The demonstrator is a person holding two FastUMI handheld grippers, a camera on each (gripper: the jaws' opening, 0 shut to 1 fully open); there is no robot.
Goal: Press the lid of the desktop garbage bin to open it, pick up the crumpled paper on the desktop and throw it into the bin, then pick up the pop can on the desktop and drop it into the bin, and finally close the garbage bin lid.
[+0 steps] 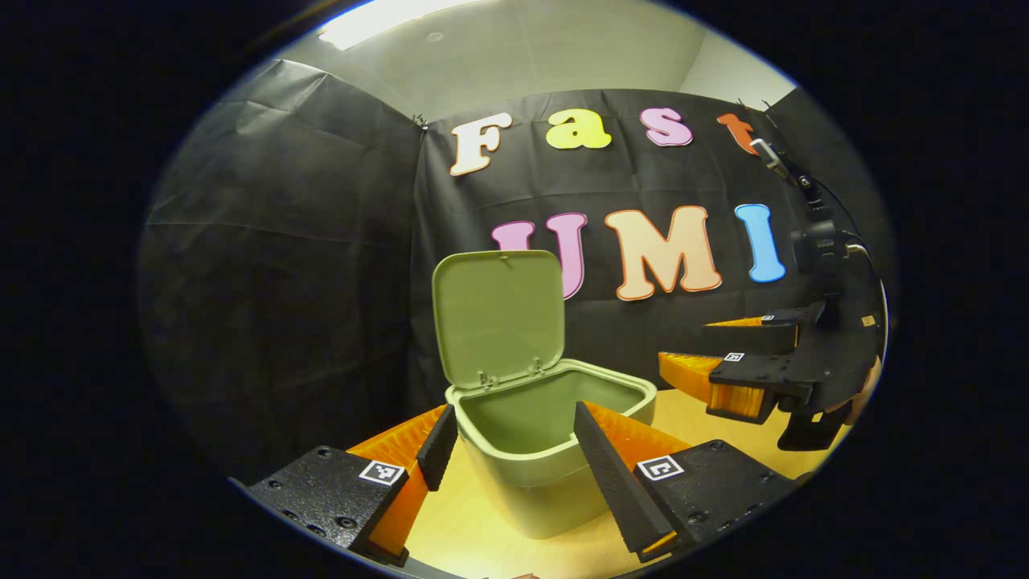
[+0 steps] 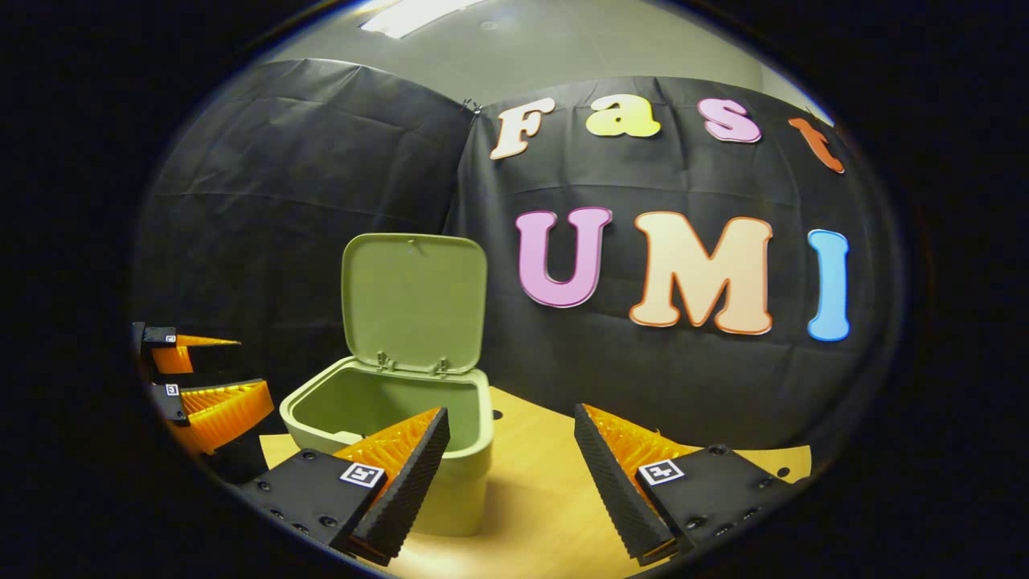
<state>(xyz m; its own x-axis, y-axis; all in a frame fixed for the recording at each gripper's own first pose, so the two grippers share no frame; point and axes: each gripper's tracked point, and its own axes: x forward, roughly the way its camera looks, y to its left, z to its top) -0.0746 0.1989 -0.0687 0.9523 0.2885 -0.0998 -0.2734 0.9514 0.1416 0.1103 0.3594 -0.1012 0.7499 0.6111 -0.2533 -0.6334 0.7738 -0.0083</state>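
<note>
Left gripper view: a pale green desktop garbage bin (image 1: pixel 547 434) stands on the wooden desktop (image 1: pixel 691 410), its lid (image 1: pixel 498 318) hinged upright. The left gripper (image 1: pixel 514 438) is spread wide, holding nothing, one finger either side of the bin. The right gripper (image 1: pixel 723 362) hovers beside it, also spread and empty. Small square tracking markers sit on the fingers; no readable writing.

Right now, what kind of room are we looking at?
Probably a small recording booth, not a home: black cloth wall draped around a light wooden tabletop, with one pale green plastic bin, lid up, set out as a prop.
</note>
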